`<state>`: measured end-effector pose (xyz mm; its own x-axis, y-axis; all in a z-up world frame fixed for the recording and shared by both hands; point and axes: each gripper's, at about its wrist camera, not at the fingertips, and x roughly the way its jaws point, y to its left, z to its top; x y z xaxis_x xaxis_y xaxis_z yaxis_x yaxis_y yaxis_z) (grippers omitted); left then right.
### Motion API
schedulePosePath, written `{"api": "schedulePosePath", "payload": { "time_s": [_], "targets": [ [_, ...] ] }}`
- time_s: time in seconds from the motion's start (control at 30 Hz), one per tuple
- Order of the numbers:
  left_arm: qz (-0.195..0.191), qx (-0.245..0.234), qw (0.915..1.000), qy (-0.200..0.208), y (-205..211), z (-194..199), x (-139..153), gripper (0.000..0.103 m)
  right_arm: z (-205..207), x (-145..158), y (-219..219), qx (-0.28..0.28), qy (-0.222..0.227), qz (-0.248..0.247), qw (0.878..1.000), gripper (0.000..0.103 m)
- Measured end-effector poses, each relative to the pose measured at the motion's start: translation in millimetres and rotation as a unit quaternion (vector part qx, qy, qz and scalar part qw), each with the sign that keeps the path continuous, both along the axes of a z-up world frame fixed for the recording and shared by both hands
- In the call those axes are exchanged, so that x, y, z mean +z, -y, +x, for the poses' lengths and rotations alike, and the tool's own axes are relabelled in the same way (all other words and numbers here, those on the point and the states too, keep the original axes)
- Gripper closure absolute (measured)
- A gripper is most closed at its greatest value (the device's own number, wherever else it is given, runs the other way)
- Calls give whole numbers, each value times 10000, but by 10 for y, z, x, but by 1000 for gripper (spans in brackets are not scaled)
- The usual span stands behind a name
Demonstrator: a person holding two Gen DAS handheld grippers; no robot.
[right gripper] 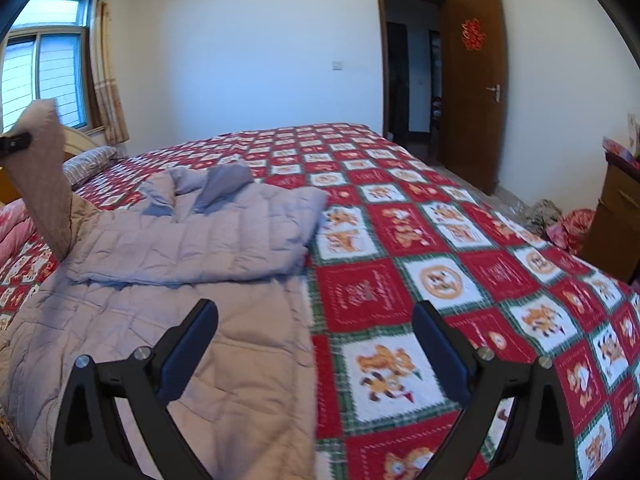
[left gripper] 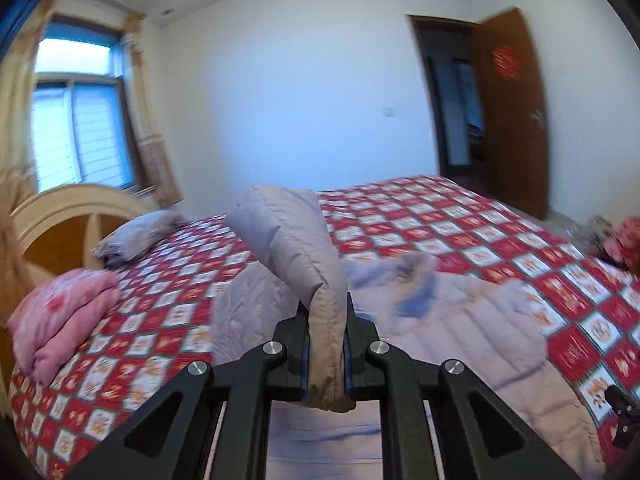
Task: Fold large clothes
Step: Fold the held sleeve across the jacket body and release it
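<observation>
1. Down jacket (right gripper: 192,240): lies spread on the bed's checked quilt (right gripper: 440,280).
2. Left gripper (left gripper: 326,354): fingers clamped on the jacket's sleeve cuff (left gripper: 326,360), raised above the quilt.
3. Right gripper (right gripper: 316,344): fingers wide apart, holding nothing, above the jacket's edge.

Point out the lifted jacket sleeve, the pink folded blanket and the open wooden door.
jacket sleeve (left gripper: 296,248), left wrist view, on the raised quilted part.
pink folded blanket (left gripper: 68,312), left wrist view, on its top fold.
wooden door (right gripper: 470,80), right wrist view, on the door panel.
</observation>
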<state>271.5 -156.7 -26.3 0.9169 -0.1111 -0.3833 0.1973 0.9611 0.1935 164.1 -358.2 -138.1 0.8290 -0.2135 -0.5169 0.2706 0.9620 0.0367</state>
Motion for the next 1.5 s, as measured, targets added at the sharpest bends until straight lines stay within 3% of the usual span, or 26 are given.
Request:
{"api": "schedulePosePath", "payload": {
  "time_s": [0.13,0.23,0.3,0.37,0.4,0.57,0.67,0.9,1.1,1.17,1.27,1.5],
  "targets": [
    [104,-272,9993,-242,466,-14,-236,87,-56,-69,148,-102,-78,60,9999,4],
    [351,-479,9973,-432,698,-26,-389,72,-68,-129,228,-194,-149,148,9996,4],
    [474,-519,9972,-260,744,-99,-440,33,-58,-166,264,-206,-224,239,9993,4],
    [430,-514,9977,6,690,-182,-436,11,-42,-187,254,-200,-265,236,9992,4],
    [384,-503,9979,115,635,-197,-421,9,-25,-184,237,-173,-274,238,9992,4],
    [430,-145,9988,177,201,-35,-459,9,119,-127,48,49,-252,294,9992,3],
    [602,456,9971,-77,-198,248,-640,9,300,-59,-181,422,-329,403,9978,4],
    [553,1877,9766,-889,-1359,745,-1120,9,915,-42,-753,1140,-596,778,9886,10],
    [431,2253,9644,-1316,-1868,789,-1493,9,1381,-409,-995,1084,-1374,990,9796,35],
    [377,2265,9624,-1454,-1926,800,-1575,9,1380,-482,-1032,1114,-1497,1001,9773,69],
    [291,2225,9623,-1539,-1963,789,-1621,9,1337,-484,-1080,1122,-1508,802,9789,88],
    [255,2136,9638,-1574,-1915,794,-1638,9,1294,-371,-1029,1039,-1421,553,9828,91]
  ]
}}
